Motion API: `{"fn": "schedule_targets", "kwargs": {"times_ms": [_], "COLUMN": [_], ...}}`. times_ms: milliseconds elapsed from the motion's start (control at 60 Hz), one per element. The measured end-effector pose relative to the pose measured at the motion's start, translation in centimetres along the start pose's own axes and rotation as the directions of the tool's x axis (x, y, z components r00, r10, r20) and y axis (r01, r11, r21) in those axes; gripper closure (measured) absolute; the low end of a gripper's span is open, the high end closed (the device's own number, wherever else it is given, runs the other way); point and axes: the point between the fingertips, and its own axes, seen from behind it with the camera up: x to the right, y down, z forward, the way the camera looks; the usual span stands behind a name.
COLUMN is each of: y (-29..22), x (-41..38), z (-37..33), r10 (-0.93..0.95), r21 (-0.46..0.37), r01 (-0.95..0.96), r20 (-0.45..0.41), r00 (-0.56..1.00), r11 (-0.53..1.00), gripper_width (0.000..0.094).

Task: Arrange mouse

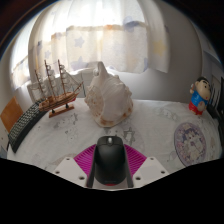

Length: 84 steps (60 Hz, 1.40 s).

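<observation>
One mouse (109,160) (black) in gripper (109,163)

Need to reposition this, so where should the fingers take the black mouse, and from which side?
Grip the black mouse across its two long flanks, coming from its rear end, as the gripper is lined up now. Its long axis runs straight ahead between the fingers, narrow enough to fit between them.
</observation>
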Motion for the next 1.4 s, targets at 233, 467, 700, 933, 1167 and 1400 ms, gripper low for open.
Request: {"fn": "schedule_targets", "kwargs": {"times_ms": [233, 467, 700, 933, 1167, 1400], "y": [-8.4, -8.2, -0.7, 1.8, -3.1, -2.0], "x": [8.1, 25.0, 31.3, 32.2, 32.9, 31.1], "z": [-8.1, -7.1, -0.3, 0.6, -10.9, -25.1], "r10": [0.034, 0.063, 0.048, 0.04, 0.134, 0.088], "r21": [0.106, 0.114, 0.02, -0.038, -0.028, -0.068], "r01": [-0.032, -0.048, -0.046, -0.043, -0.139, -0.101], "r20": [-0.011, -0.135, -0.08, -0.079, -0.14, -0.17], "r00": [0.999, 0.989, 0.996, 0.996, 0.981, 0.982], "r11": [0.994, 0.992, 0.999, 0.998, 0.99, 0.993], "gripper_width": [0.0485, 0.0487, 0.0486, 0.0223, 0.0089, 0.009]}}
